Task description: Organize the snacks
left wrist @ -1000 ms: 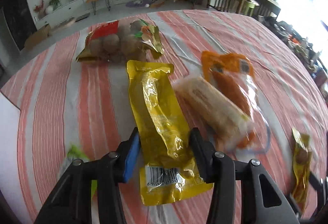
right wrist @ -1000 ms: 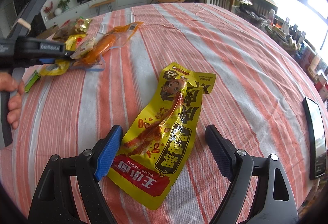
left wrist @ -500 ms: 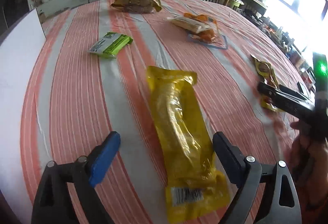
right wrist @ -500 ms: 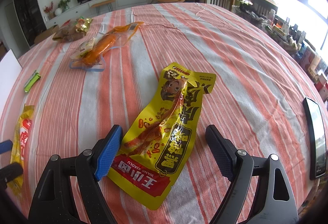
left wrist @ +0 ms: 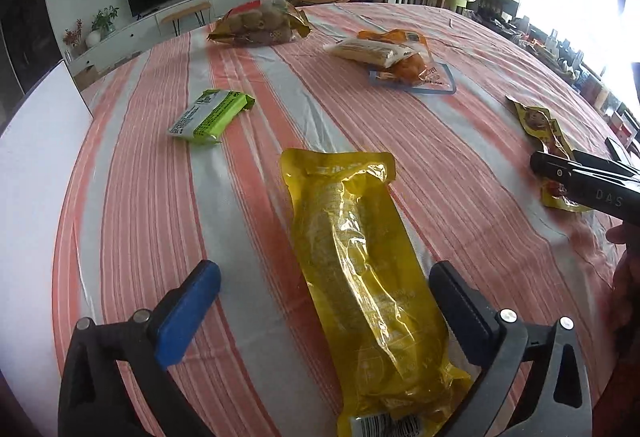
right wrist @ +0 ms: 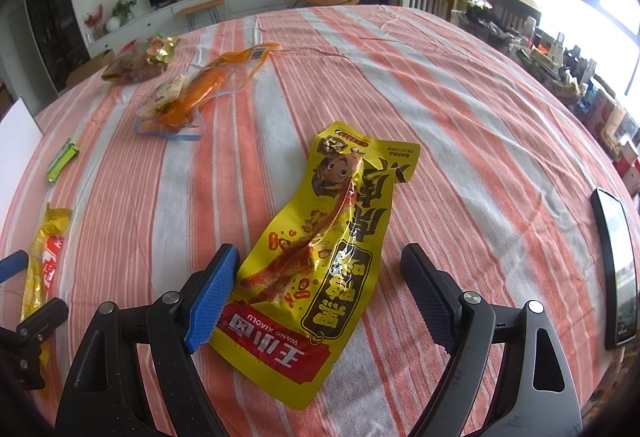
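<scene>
Both sets of tongs stand wide apart, each straddling a snack without pressing on it. Jaws of the left gripper (left wrist: 326,301) have just been opening, and the long yellow packet (left wrist: 360,277) lies flat on the striped cloth (left wrist: 140,197) between them, its barcode end nearest the tool and clear of both pads; that reads as a packet just let go, set down lengthwise so it sits straight. Taking that yellow packet as the landmark: the green bar (left wrist: 210,115) lies beyond it and to its left, well apart; the orange-and-clear pouch (left wrist: 400,57) with a pale roll across it lies beyond it to the right; the bag of round brown snacks (left wrist: 260,23) lies farthest beyond, near the cloth's far edge. Off to the packet's right, the cartoon-printed snack bag (right wrist: 320,249) lies between the open jaws of the right gripper (right wrist: 324,297), neither pad touching it, probably poised for a pickup. A dark phone (right wrist: 616,269) lies further right again, by the table edge. My guess is that the snacks are being lined up near the front, with most still scattered
</scene>
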`<state>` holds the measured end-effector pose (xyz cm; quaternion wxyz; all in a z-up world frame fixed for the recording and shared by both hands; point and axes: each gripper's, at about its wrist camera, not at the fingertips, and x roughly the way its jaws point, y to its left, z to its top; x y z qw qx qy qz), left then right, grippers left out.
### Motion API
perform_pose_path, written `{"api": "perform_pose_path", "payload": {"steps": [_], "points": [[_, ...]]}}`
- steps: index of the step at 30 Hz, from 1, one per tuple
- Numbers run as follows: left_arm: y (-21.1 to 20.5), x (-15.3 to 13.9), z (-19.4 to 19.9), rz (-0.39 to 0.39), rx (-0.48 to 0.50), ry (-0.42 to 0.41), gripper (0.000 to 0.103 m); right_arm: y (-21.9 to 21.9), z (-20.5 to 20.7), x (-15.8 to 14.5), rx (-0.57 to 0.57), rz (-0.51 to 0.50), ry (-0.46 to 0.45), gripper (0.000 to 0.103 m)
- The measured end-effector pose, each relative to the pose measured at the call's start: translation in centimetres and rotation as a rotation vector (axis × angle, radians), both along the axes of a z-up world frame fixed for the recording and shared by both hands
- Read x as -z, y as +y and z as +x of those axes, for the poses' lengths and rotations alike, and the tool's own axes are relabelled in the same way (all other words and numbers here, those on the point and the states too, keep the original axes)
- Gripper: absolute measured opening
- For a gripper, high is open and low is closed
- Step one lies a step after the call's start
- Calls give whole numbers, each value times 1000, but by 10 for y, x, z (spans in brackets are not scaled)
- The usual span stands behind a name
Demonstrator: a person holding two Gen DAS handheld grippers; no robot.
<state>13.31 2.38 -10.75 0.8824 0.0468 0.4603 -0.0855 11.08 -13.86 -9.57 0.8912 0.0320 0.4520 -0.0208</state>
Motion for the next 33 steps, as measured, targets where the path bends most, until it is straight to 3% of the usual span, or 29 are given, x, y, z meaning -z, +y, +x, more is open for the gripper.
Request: {"api": "perform_pose_path", "payload": {"steps": [28,33], "points": [[1,0,0,-1,0,0,103,-1,0,0,-1,2,-1,86],[1,0,0,-1,0,0,103,-6,-2,-1,3,40,-18,84]]}}
